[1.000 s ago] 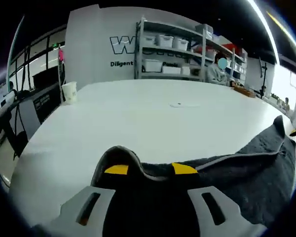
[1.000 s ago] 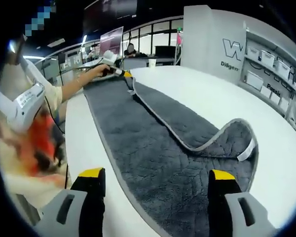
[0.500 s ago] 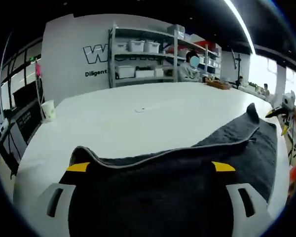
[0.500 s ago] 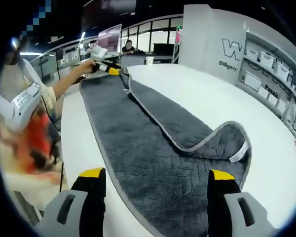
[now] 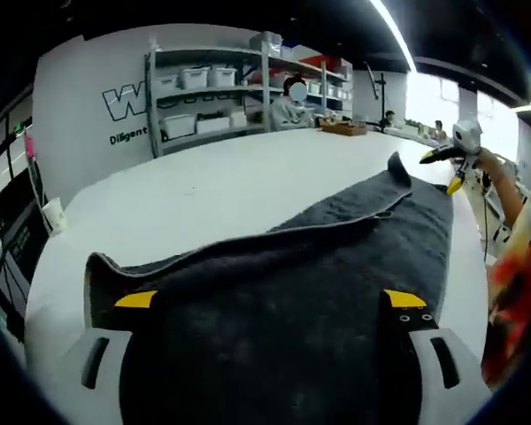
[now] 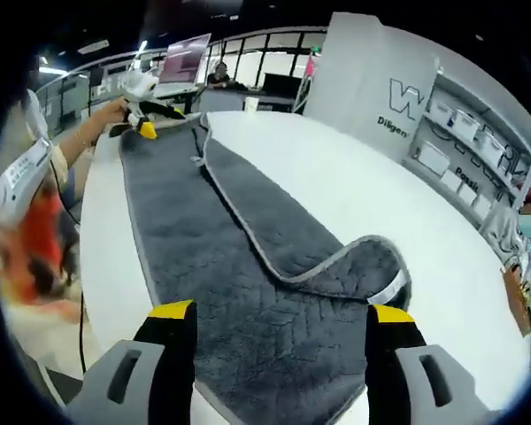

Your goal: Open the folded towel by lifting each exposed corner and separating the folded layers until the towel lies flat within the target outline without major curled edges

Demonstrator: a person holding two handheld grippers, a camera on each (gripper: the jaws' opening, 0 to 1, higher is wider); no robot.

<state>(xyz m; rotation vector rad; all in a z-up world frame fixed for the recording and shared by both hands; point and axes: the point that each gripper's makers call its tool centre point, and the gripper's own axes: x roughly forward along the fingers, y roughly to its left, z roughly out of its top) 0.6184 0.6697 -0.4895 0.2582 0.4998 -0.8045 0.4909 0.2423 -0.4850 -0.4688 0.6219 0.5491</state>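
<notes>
Between the right gripper's (image 6: 272,323) spread jaws, the dark grey quilted towel (image 6: 248,292) shows a folded-over flap; the left gripper (image 5: 271,301), jaws also spread, faces its raised edge.

A dark grey towel (image 5: 292,283) sprawls across the white desk (image 5: 212,190) from lower centre to upper right, its near end lying between the wide-spread jaws of the left claw (image 5: 270,299); the right claw (image 5: 450,164) hovers at upper right.

Towel (image 6: 248,301) – dark grey plush cloth, quilted, matt; table (image 5: 221,190) – smooth white, slight sheen
</notes>
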